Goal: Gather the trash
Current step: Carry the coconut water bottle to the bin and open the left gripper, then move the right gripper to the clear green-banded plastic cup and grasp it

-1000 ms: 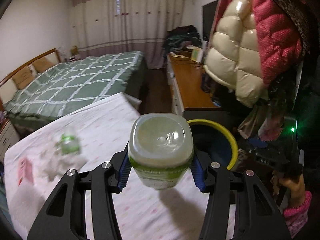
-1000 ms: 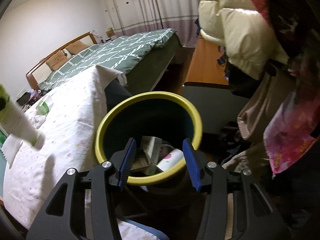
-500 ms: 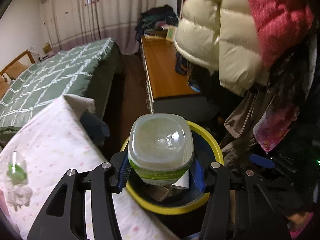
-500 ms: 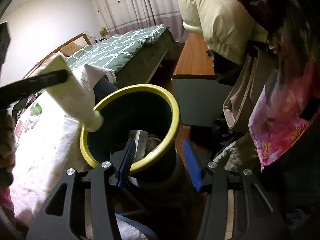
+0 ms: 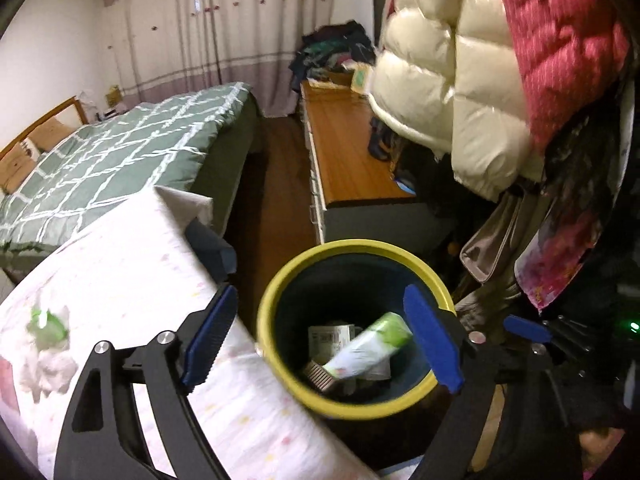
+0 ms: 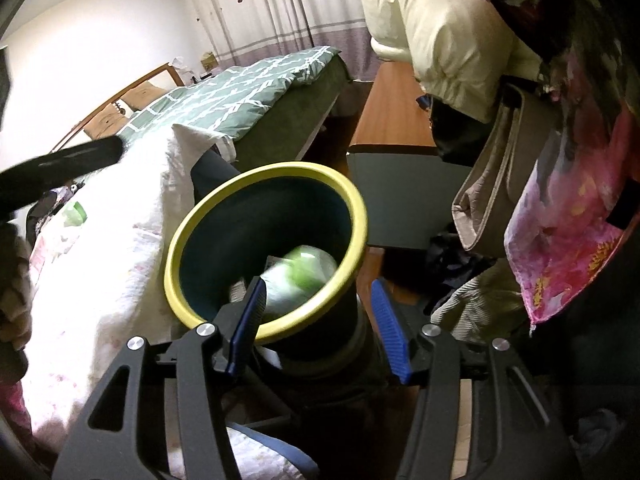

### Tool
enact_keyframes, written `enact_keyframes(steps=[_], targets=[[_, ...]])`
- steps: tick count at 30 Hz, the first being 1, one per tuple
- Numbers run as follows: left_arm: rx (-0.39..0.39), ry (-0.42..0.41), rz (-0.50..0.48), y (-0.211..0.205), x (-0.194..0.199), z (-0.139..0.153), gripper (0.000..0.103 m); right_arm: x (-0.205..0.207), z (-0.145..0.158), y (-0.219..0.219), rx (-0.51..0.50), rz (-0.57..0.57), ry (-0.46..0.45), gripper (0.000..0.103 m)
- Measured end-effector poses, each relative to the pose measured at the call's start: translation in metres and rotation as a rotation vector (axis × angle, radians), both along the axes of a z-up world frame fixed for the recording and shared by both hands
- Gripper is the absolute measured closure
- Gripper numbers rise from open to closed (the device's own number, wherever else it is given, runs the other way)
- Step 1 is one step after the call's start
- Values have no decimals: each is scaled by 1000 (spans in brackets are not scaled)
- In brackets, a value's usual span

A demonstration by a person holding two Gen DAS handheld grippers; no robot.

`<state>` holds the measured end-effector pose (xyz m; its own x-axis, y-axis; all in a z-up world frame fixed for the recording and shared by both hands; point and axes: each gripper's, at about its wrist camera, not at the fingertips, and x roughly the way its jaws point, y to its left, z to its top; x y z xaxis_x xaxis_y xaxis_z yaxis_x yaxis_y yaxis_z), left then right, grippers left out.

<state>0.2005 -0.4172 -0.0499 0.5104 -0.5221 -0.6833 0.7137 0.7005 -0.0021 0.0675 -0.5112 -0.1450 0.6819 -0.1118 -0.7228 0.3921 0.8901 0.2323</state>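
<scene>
The right gripper (image 6: 318, 322) has its jaws opening, with the bin (image 6: 352, 216) rim and wall between them, untouched. Just beyond the jaws, a blurred green-and-white bottle (image 6: 304, 276) lies inside the bin.

Likely a home bedroom — bed (image 5: 120, 152), curtains (image 5: 224, 28), hung coats (image 5: 452, 92).

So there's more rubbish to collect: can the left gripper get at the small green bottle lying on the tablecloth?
Probably yes. The left gripper has nothing between its opening jaws, and the small green bottle lies uncovered on the tablecloth, beside crumpled tissue.
</scene>
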Motion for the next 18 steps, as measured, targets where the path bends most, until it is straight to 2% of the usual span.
enact_keyframes(steps=[7, 18], targets=[[-50, -16, 132, 97, -5, 15, 14, 15, 8, 24, -24, 43, 5, 50], [-90, -26, 455, 278, -6, 7, 10, 79, 24, 107, -71, 201, 30, 50]])
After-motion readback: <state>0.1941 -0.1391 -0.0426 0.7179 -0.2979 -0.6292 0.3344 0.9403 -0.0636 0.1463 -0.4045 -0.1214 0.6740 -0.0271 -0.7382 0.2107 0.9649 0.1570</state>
